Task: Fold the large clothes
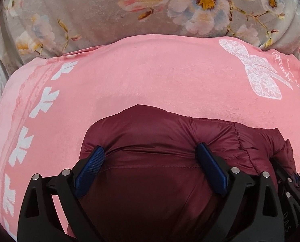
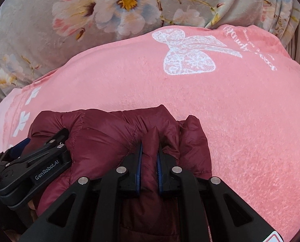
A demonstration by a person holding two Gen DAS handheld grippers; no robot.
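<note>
Maroon puffer jacket (image 1: 150,141) bunched on a pink blanket (image 1: 140,70)

Left claw (image 1: 150,153) spread wide over the jacket; right claw (image 2: 150,151) pinching a jacket fold; the garment's near part is cut off; script by the blanket's white bow is unreadable; floral grey bedding (image 1: 79,6) beyond

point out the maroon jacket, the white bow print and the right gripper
maroon jacket (image 1: 160,139) left wrist view, puffy top panel
white bow print (image 2: 187,55) right wrist view, knot
right gripper (image 2: 150,149) right wrist view, between fingertips
</note>
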